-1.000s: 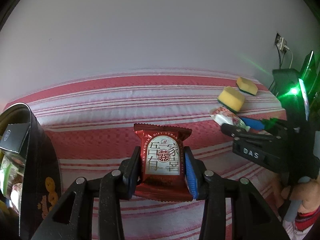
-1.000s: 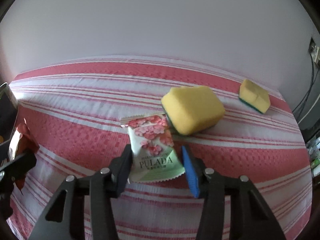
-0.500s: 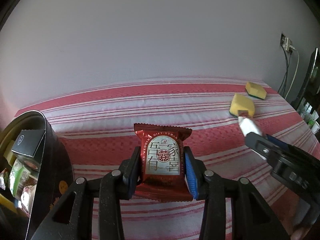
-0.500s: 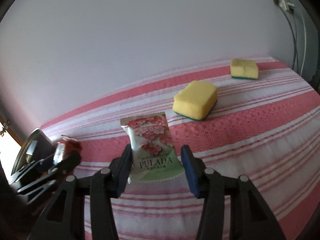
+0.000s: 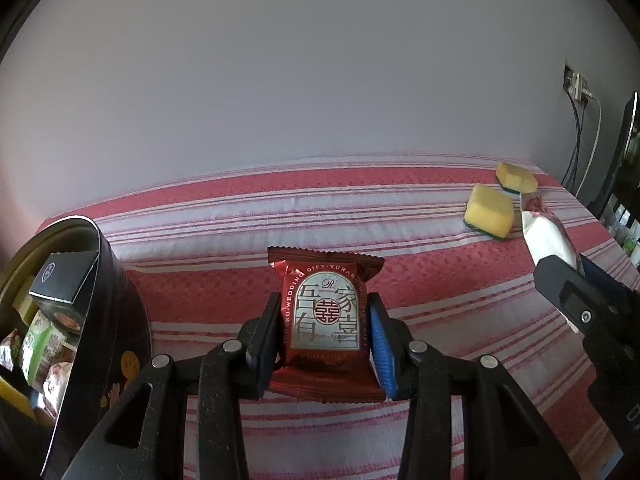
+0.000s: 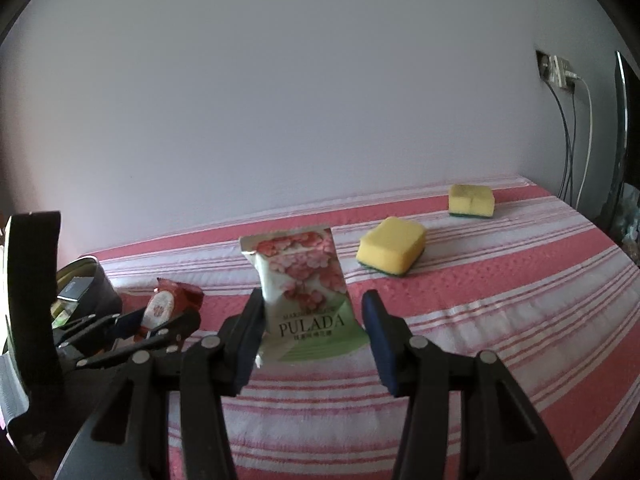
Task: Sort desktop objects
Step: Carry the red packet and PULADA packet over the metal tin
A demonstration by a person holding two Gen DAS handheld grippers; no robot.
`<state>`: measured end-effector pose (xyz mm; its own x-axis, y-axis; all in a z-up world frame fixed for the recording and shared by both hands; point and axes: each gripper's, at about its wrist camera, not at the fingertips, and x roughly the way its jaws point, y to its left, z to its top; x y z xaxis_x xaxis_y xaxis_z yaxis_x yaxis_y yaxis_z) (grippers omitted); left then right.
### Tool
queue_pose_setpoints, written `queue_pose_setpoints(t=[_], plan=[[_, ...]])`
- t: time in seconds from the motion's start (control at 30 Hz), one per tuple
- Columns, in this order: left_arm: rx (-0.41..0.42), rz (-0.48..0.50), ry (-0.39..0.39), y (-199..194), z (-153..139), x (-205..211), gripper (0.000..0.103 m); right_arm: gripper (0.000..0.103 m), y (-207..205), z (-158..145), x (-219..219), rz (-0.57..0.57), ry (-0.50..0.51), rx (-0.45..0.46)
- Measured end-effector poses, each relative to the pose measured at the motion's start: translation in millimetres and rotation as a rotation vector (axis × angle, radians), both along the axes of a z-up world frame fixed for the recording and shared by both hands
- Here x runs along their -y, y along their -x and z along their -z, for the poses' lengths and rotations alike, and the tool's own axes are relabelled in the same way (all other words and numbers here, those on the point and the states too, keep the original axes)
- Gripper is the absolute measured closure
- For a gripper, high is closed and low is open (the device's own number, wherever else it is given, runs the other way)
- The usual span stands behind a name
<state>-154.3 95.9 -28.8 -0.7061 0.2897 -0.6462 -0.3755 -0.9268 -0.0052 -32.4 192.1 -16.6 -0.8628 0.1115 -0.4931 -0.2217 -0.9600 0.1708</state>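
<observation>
My left gripper (image 5: 324, 320) is shut on a red foil snack packet (image 5: 325, 304) with a silver label, held upright just above the striped cloth. A dark round tin (image 5: 102, 280) holding several packets stands close on its left. My right gripper (image 6: 314, 312) is shut on a white and green PULADA packet (image 6: 304, 276) with pink flowers, lifted off the cloth. In the left wrist view the right gripper (image 5: 560, 272) and its white packet (image 5: 544, 232) come in from the right edge. The right wrist view shows the left gripper (image 6: 160, 320), the red packet (image 6: 164, 300) and the tin (image 6: 96, 292) at the left.
Two yellow sponges with green undersides lie on the red and white striped tablecloth (image 6: 500, 300): a near sponge (image 6: 392, 250) and a far sponge (image 6: 471, 200) by the wall. A wall socket with cables (image 6: 556, 72) and a dark screen edge (image 6: 622, 140) stand at the right.
The right gripper has carried the PULADA packet up and leftward, away from the near sponge and toward the tin. The left gripper keeps its place with the red packet, tilted slightly.
</observation>
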Motion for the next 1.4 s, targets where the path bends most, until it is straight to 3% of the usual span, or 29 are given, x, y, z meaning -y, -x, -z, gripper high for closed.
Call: queue_pose_setpoints(t=[0.43, 0.93, 1.3, 1.4], plan=[[-0.007, -0.001, -0.067, -18, -2, 27, 0.059, 0.053, -18, -1, 15, -0.048, 0.029, -0.042], [-0.085, -0.019, -0.131, -45, -10, 72, 0.060, 0.053, -39, 1, 33, -0.071, 0.176, -0.070], [-0.139, -0.106, -0.167, -66, -13, 132, 0.059, 0.053, -35, -2, 77, -0.156, 0.138, -0.082], [-0.134, -0.086, -0.203, -71, -13, 145, 0.060, 0.053, -37, -3, 92, -0.187, 0.130, -0.093]])
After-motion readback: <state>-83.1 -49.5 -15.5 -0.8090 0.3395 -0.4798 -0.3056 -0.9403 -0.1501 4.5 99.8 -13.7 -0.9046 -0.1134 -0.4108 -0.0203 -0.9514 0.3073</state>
